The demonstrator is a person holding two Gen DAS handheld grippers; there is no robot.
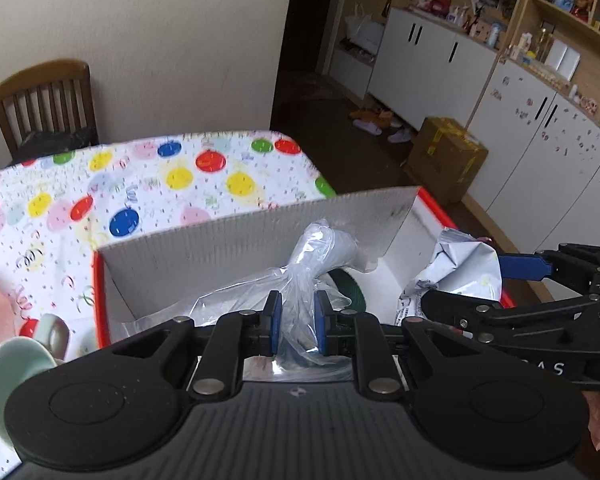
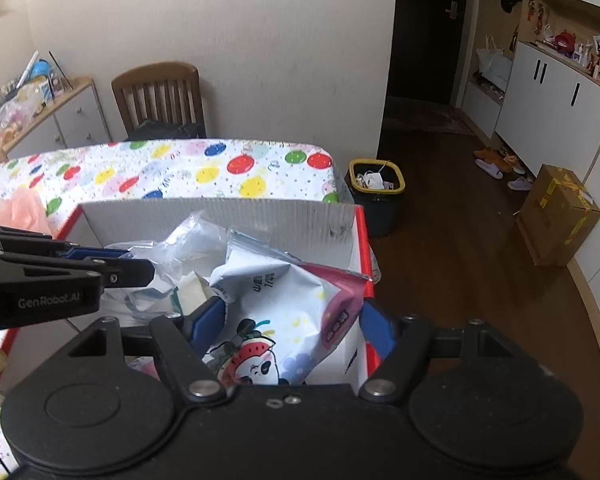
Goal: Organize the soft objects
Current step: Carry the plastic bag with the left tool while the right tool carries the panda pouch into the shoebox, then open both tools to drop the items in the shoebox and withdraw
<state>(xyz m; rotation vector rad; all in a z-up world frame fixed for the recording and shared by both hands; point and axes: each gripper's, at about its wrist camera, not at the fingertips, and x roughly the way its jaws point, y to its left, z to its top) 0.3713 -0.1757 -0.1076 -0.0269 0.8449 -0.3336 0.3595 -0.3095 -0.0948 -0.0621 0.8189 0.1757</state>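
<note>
A: Where's your left gripper (image 1: 296, 322) right now?

B: Over the box (image 1: 228, 236), and your fingers are clenched on the twisted neck of the clear bag (image 1: 300, 276). The blue pads (image 1: 277, 316) press in from both sides with the plastic bunched between them. The rest of that bag lies down in the box, with something dark green and round just behind it.

A: And your right gripper (image 2: 292, 330)?

B: Released. The fingers stand wide apart, one on each side of the snack bag (image 2: 284, 312), the white one with the watermelon cartoon. You are not gripping it; the left pad sits beside its edge, while the right pad (image 2: 374, 332) is outside the box's red-edged right wall (image 2: 364, 248). From your left camera the same gripper (image 1: 512, 280) reaches in from the right, its blue pad against the crumpled silver side of that bag.

A: So where do the soft things sit?

B: Both bags are inside the box, the snack bag on the right, the clear bag on the left, with more crumpled plastic between them. The box stands on the table (image 1: 140, 184), on its balloon-print cloth. Left of the box you have a pale green cup (image 1: 16, 364) tipped on its side, and something soft and pink (image 2: 24, 208) at the table's left edge. Whether the cup touches the box, I cannot tell.
</note>
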